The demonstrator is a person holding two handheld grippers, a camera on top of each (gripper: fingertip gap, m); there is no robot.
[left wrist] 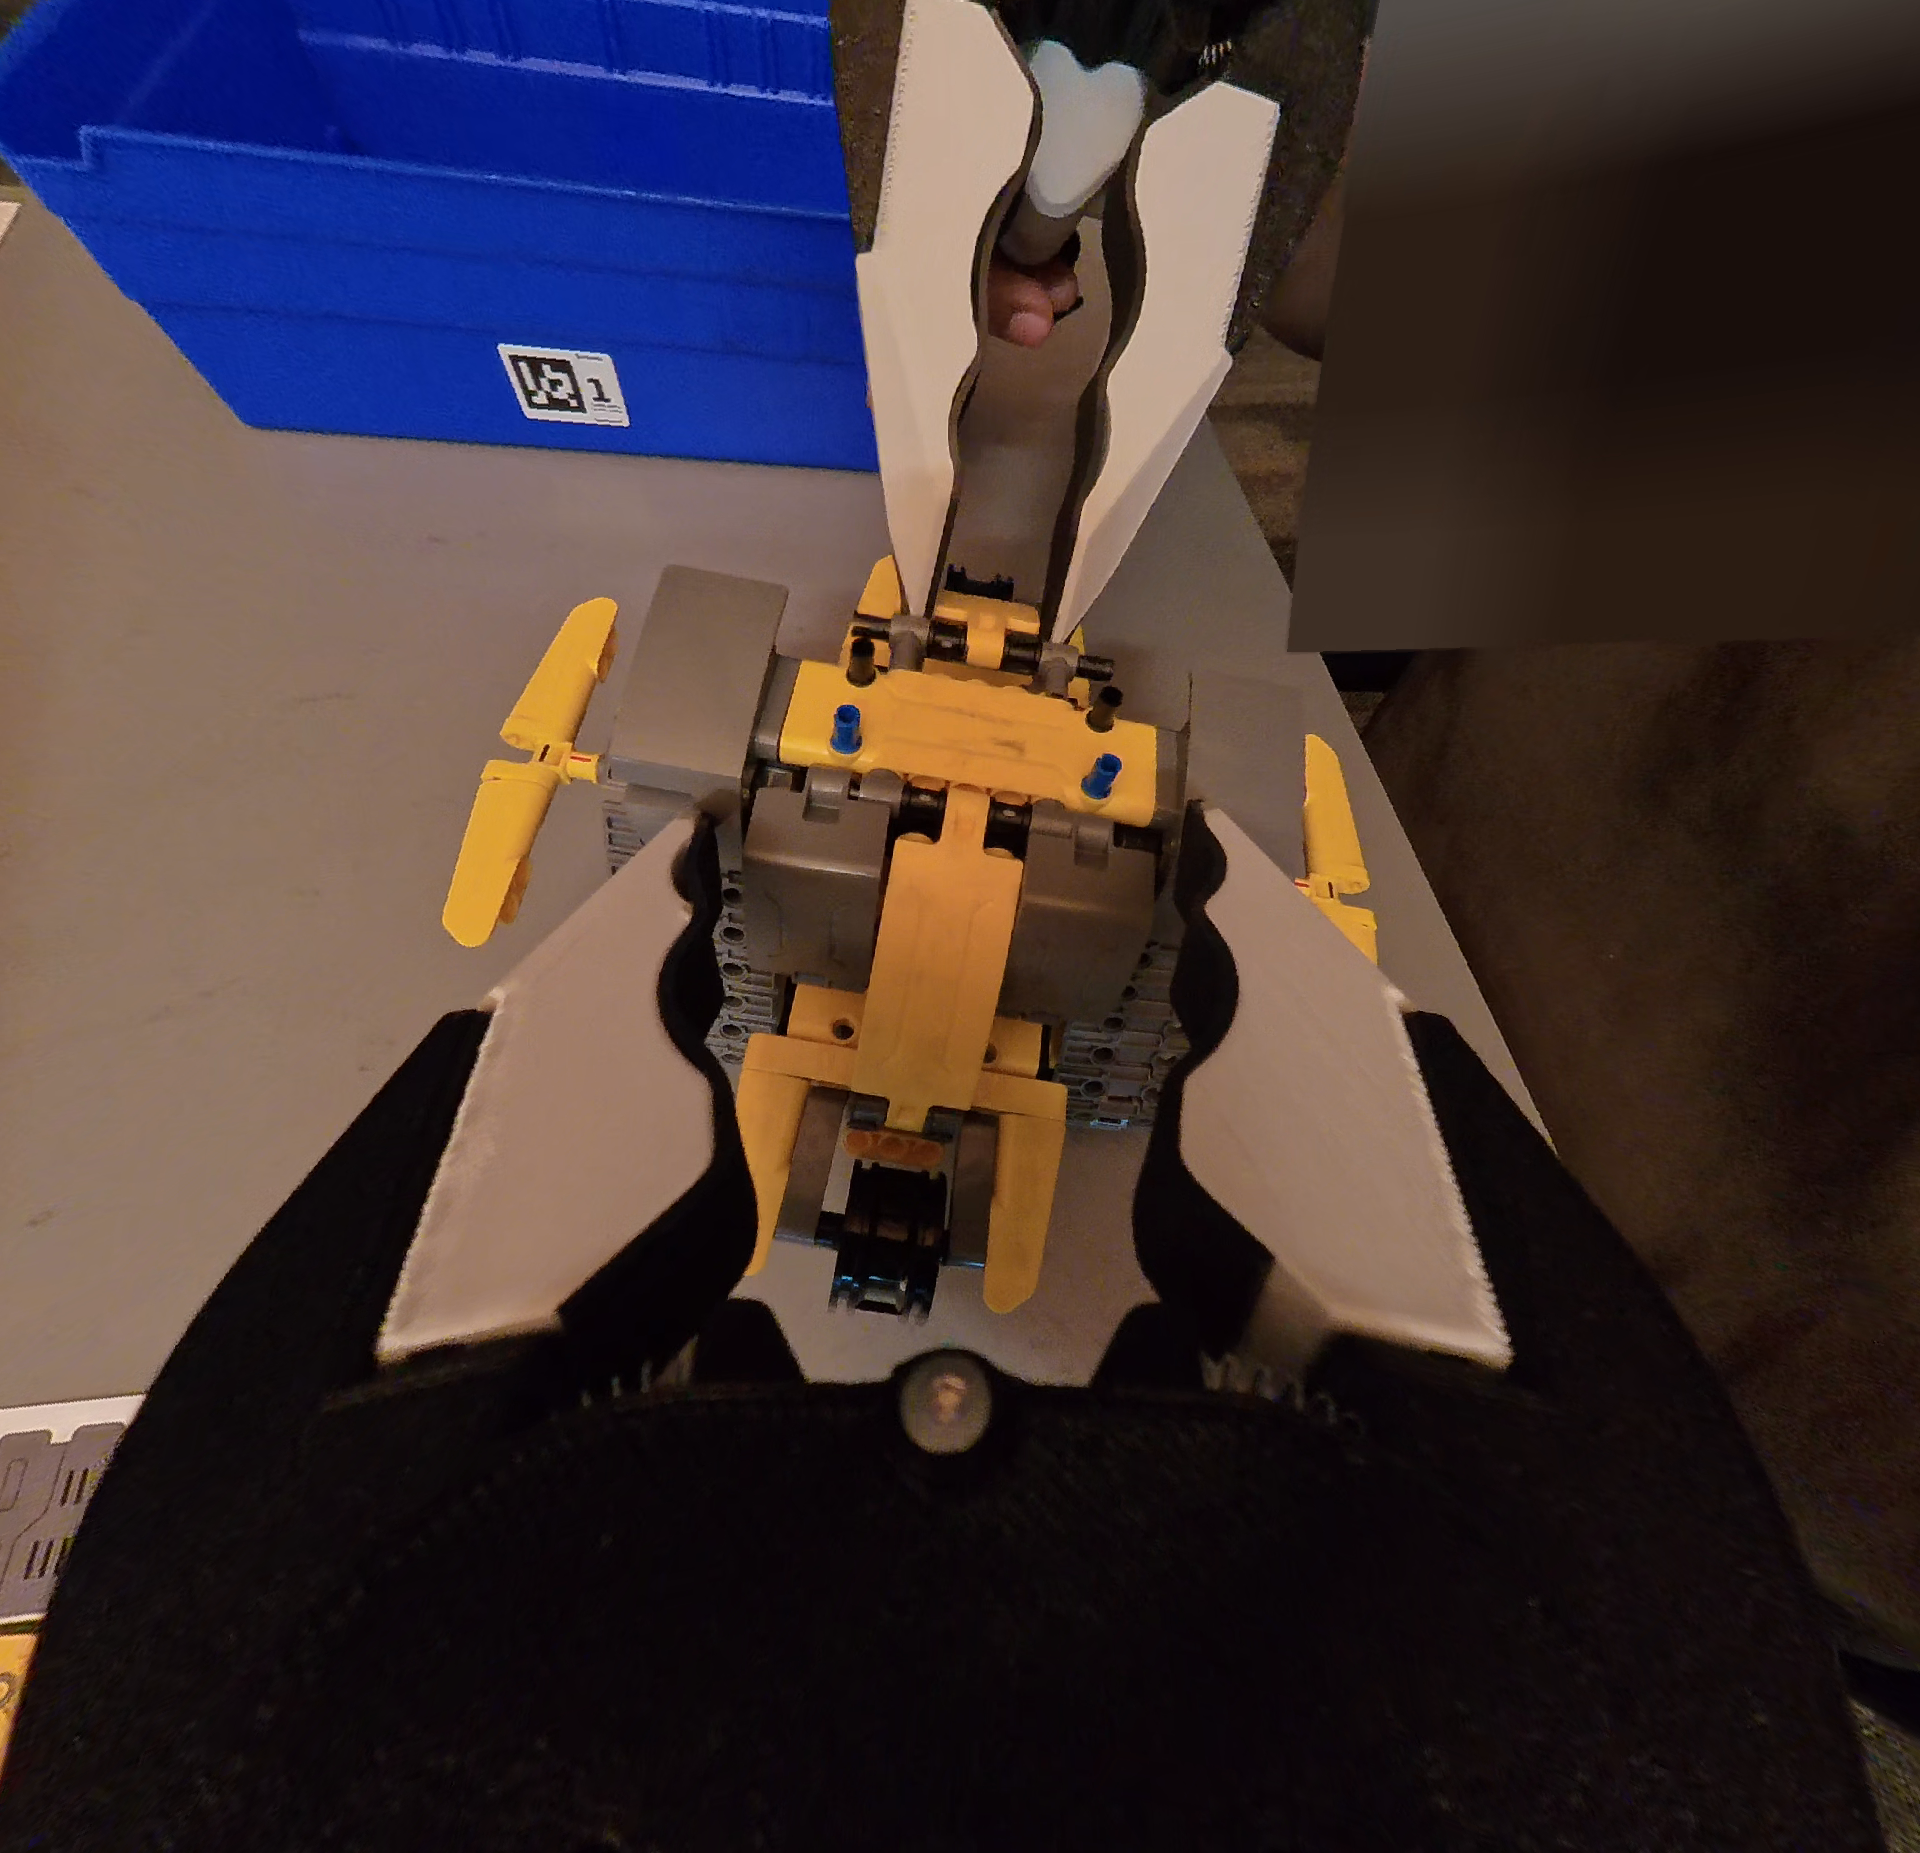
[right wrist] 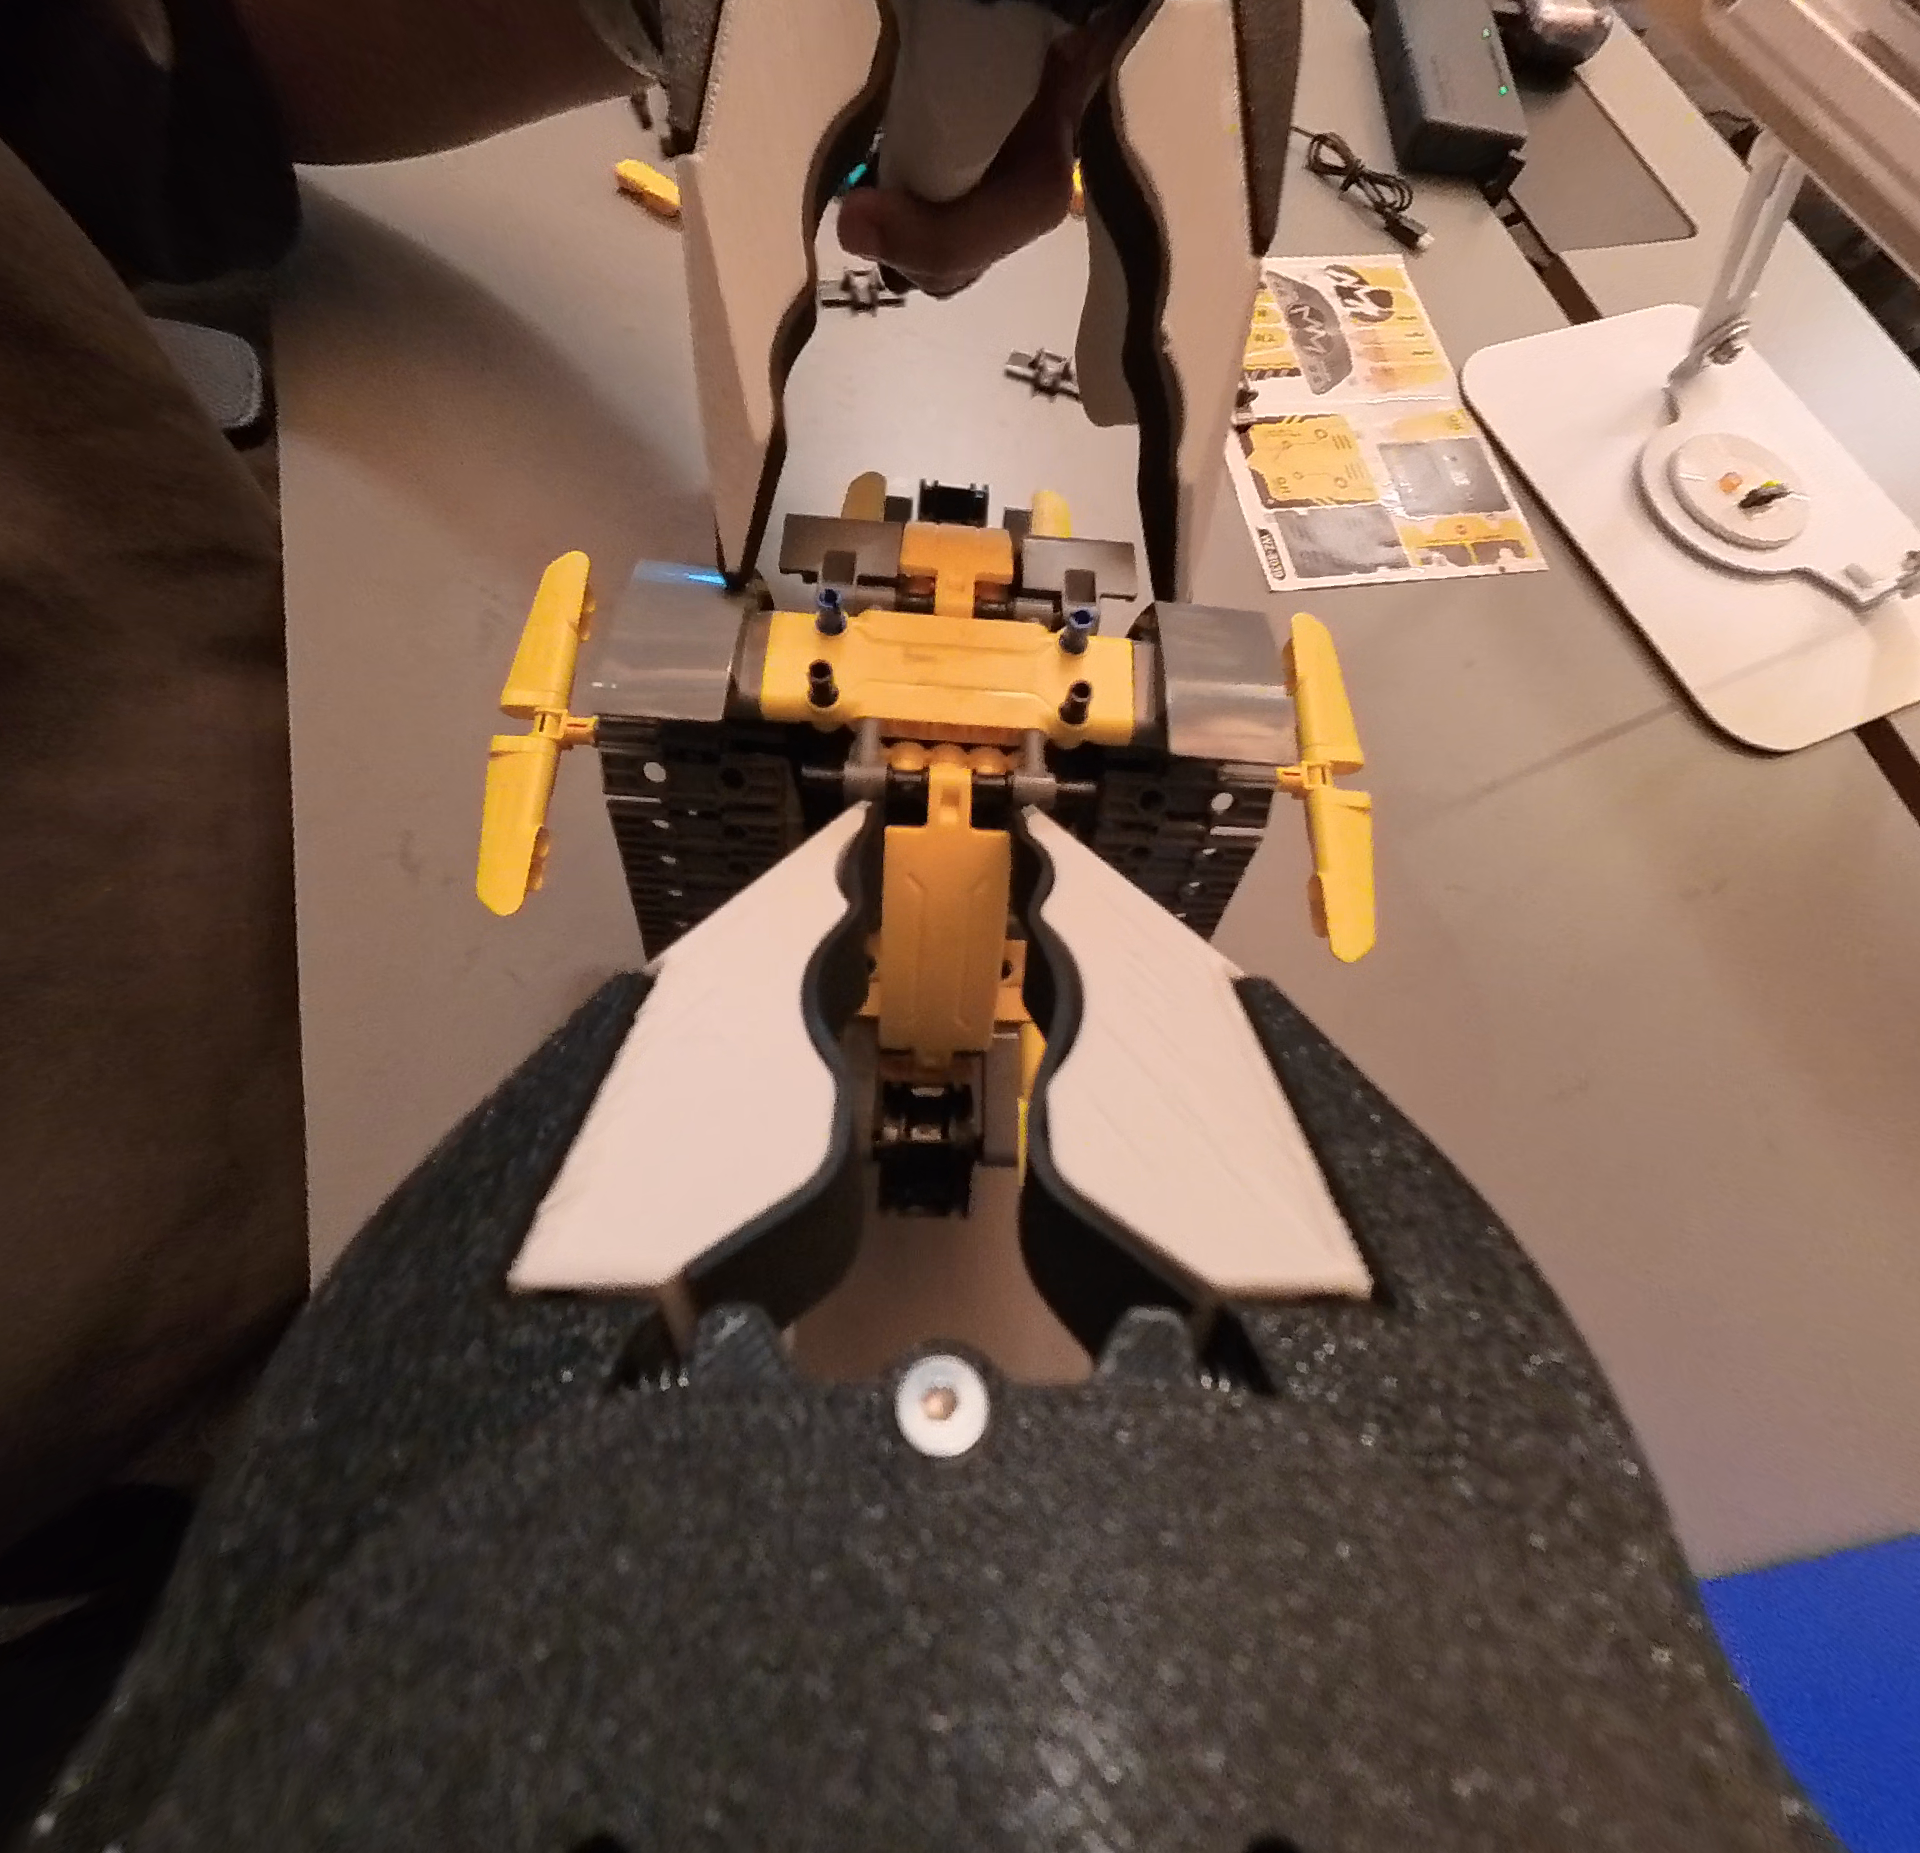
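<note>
A yellow and grey brick-built tracked vehicle [left wrist: 966, 733] stands on the grey table [left wrist: 260, 764]. It has yellow side pieces and blue and black pins on top. My left gripper [left wrist: 940, 832] straddles its body, and the fingers press against the track sides. From the right wrist view, the left gripper [right wrist: 951, 582] comes in from the far end of the vehicle [right wrist: 945, 676]. My right gripper [right wrist: 945, 811] is closed on the narrow yellow centre panel [right wrist: 940, 930] at the opposite end. It also shows in the left wrist view [left wrist: 992, 614].
A blue bin [left wrist: 416, 245] with a tag stands behind the vehicle. A sticker sheet [right wrist: 1371, 421], loose black parts [right wrist: 1044, 364], a yellow part [right wrist: 644, 182], a white stand base [right wrist: 1558, 556] and a black box [right wrist: 1455, 68] lie beyond. The table edge [left wrist: 1403, 816] runs close by. The tips of one gripper are about 5 cm away from the tips of the other. The white stand base [right wrist: 1558, 556] sits 30 cm or so from the ends of my left fingers.
</note>
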